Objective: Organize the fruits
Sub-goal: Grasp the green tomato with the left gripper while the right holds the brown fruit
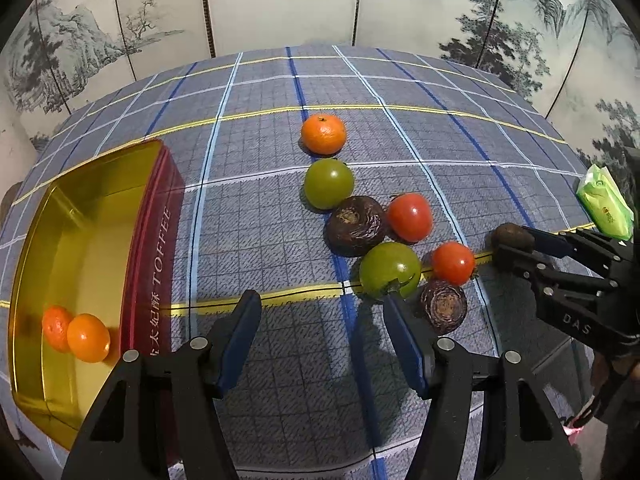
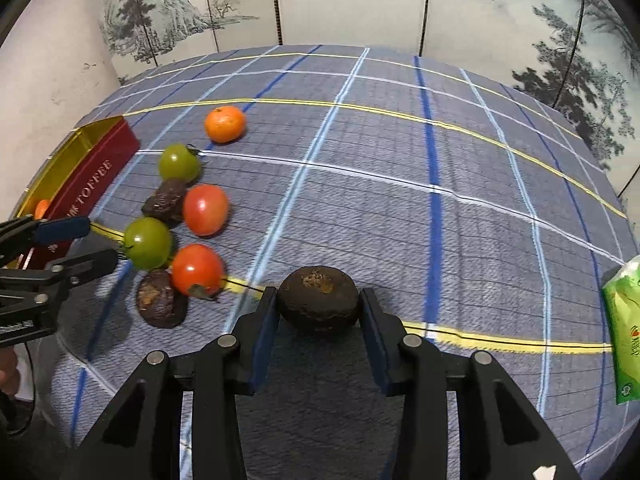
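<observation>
The red tin (image 1: 158, 264) reads "TOFFEE" on its side, after Chinese characters I can only partly make out; its gold inside holds one mandarin (image 1: 88, 337) against the shiny wall (which mirrors it). The right gripper (image 2: 319, 306) bears the letters "DAS", seen from the left wrist, and its jaws pinch a dark brown fruit (image 2: 318, 299) from both sides, on the bench (image 2: 400, 208). The left gripper (image 1: 320, 316) has its jaws spread with nothing between them, one finger (image 1: 402, 334) just before a green tomato (image 1: 390, 269). Around that lie red tomatoes, two more dark fruits and another mandarin (image 1: 323, 134). A green packet (image 2: 624, 332) with unreadable print sits at the right edge.
</observation>
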